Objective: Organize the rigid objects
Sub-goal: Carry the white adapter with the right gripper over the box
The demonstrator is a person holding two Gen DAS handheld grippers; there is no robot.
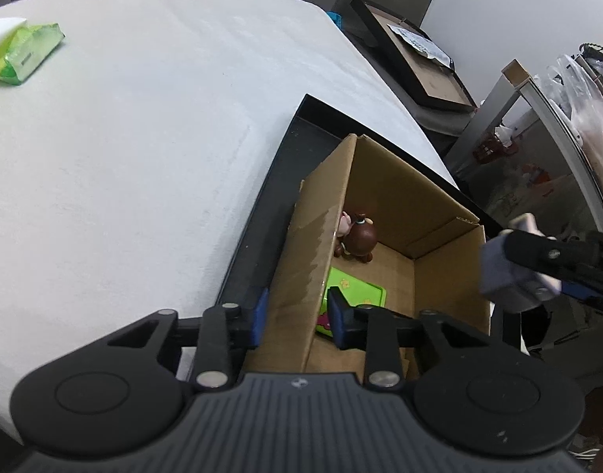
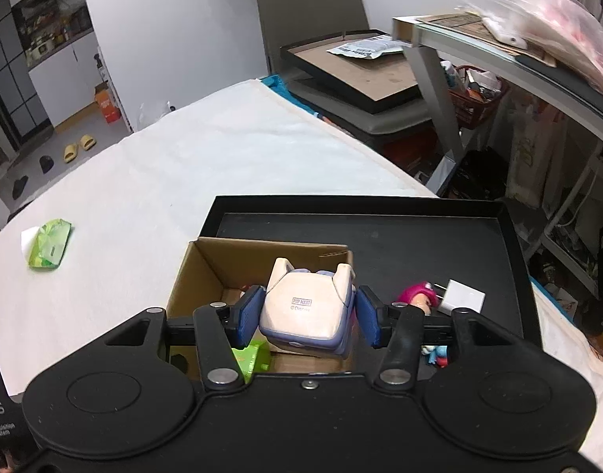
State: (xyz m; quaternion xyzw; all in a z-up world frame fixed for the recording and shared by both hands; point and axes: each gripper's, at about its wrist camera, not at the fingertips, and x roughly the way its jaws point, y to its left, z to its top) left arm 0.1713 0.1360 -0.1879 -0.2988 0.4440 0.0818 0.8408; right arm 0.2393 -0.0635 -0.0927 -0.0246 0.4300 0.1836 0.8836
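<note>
An open cardboard box stands in a black tray. Inside it lie a brown figurine and a green tin. My left gripper straddles the box's near left wall. Its outer pad lies against the cardboard, and a thin sliver shows between the inner pad and the wall. My right gripper is shut on a cream and lavender block-shaped toy, held just above the cardboard box. The left wrist view shows my right gripper and the toy beyond the box's right wall.
On the black tray, right of the box, lie a pink figure, a white plug and a blue figure. A green tissue pack rests far left on the white tablecloth. A chair and a metal shelf stand beyond the table's right edge.
</note>
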